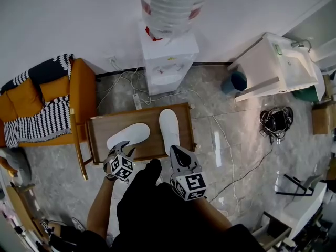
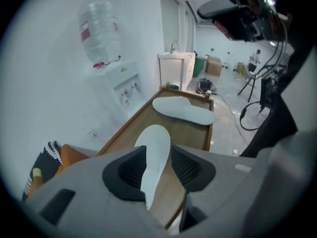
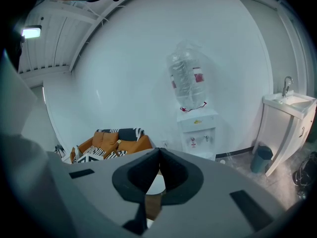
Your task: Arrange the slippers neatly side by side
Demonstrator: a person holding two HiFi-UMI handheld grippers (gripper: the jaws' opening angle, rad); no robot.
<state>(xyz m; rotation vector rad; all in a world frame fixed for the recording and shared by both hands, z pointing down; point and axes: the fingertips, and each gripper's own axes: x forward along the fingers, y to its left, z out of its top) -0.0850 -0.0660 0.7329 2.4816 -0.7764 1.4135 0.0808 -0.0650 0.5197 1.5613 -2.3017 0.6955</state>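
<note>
Two white slippers lie on one low wooden table (image 1: pixel 100 124), so the task is at the grasp stage of the first correction.

1. Left slipper (image 1: pixel 129 135): lies slanted across the left half of the table, with its far end swung toward the right. It sits just beside its mate, apparently not touching it.
2. Left gripper (image 1: pixel 122 152): points steeply down at the near end of the left slipper. Its jaws stand wide apart, and the left gripper view shows the slipper edge running between them. The pads do not appear to press on it yet.
3. Right slipper (image 1: pixel 169 129): lies straight, near to far, on the right half of the table.
4. Right gripper (image 1: pixel 180 156): sits at the near end of the right slipper, jaws together, holding nothing.

Next move, as judged: close the left gripper on the slanted slipper, swing it parallel to the right slipper, and set it just beside, ends level.

Count: two slippers, two grippers, one table, one water dispenser (image 1: pixel 169 56) at the far wall.
</note>
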